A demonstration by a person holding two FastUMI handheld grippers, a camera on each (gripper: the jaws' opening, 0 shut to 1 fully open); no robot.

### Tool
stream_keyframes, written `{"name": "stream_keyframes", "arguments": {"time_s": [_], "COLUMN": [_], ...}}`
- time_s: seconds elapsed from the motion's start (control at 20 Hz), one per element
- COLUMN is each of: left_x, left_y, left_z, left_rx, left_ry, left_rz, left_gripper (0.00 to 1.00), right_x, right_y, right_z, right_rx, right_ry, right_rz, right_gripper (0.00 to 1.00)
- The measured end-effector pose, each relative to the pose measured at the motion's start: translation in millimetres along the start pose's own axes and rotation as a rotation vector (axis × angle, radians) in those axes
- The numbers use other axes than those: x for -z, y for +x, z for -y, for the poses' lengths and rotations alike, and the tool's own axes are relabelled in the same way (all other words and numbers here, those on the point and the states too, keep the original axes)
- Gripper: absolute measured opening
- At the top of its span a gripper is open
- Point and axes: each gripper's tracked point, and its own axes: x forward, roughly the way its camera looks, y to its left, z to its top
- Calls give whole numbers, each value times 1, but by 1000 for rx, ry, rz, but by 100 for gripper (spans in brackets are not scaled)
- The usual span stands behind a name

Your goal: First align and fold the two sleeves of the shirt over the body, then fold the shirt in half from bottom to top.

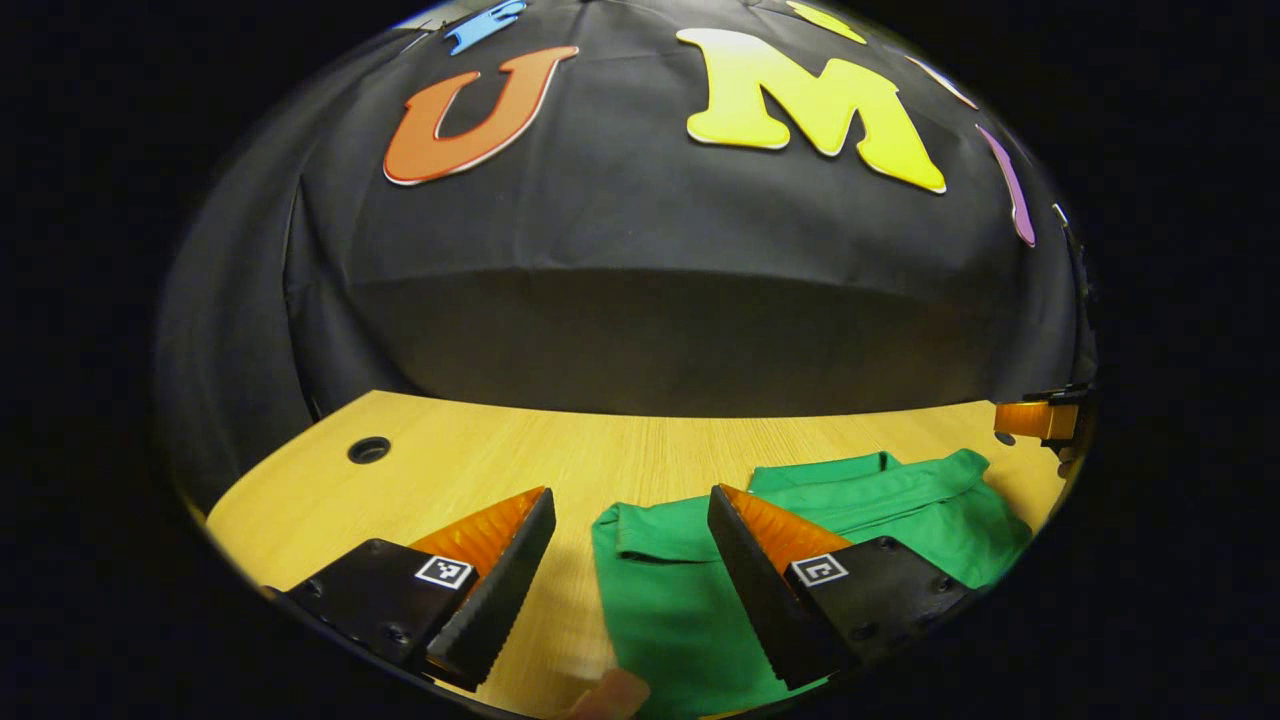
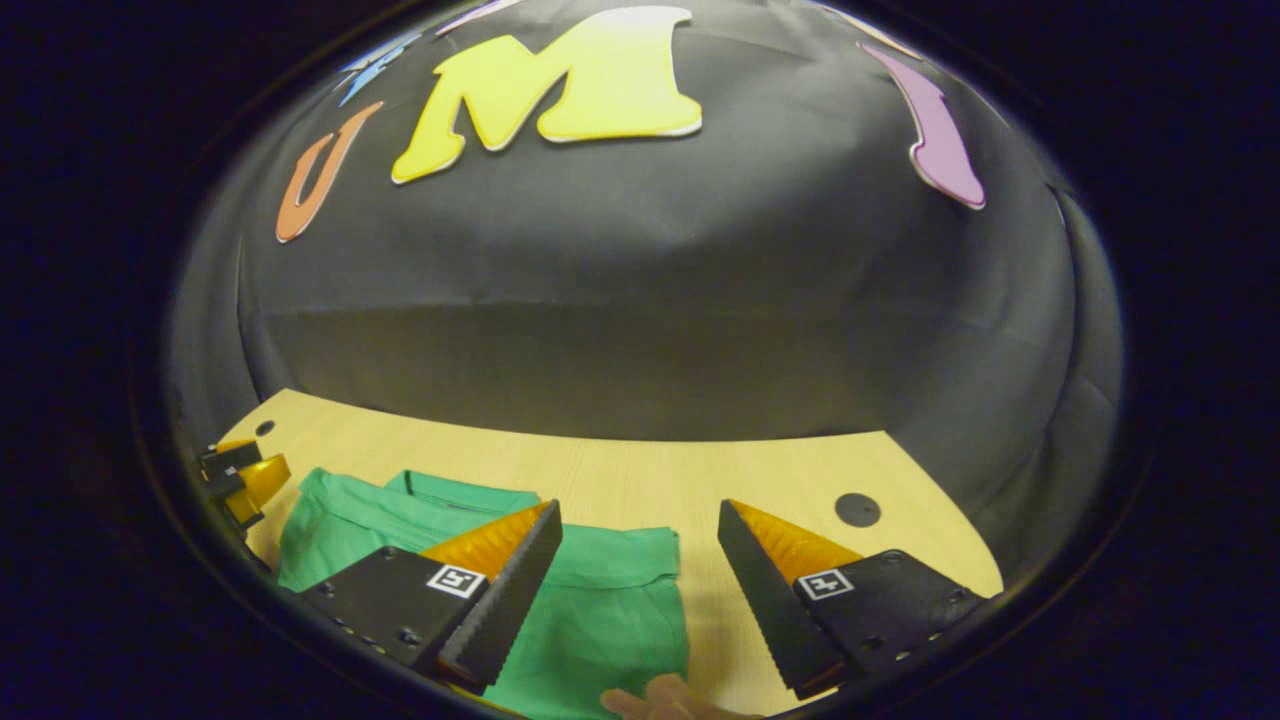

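Note:
A green shirt point(image 1: 690, 580) lies folded on the wooden table point(image 1: 480, 460), its collar end toward the far side. In the left gripper view my left gripper point(image 1: 630, 505) is open above the shirt's left edge, one finger over bare wood, the other over the cloth. The right gripper's tip point(image 1: 1035, 420) shows at the far right. In the right gripper view the shirt point(image 2: 600, 600) lies lower left, and my right gripper point(image 2: 638, 515) is open above its right edge. The left gripper point(image 2: 245, 480) shows at the far left. Nothing is held between either pair of fingers.
The table has a round cable hole near each back corner point(image 1: 369, 450) point(image 2: 857, 509). The black booth cloth point(image 1: 650, 330) hangs close behind the table's far edge. A fingertip point(image 1: 615, 693) shows at the bottom of the left gripper view, a hand point(image 2: 665, 700) at the bottom of the right.

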Motion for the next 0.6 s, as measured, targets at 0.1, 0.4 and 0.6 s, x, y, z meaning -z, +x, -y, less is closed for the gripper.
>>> {"name": "stream_keyframes", "arguments": {"time_s": [0.1, 0.4, 0.6], "left_x": [-9, -61, -92], "left_y": [-36, -157, -244], "left_z": [-4, 0, 17], "left_rx": [-17, -8, 10], "left_ry": [12, 3, 1], "left_rz": [46, 163, 247], "left_gripper": [99, 99, 98], "right_x": [-16, -50, -39], "right_y": [-41, -180, -262], "right_z": [0, 10, 14], "right_rx": [4, 8, -11], "right_ry": [22, 32, 35], "right_rz": [49, 186, 239], "right_gripper": [97, 96, 97]}}
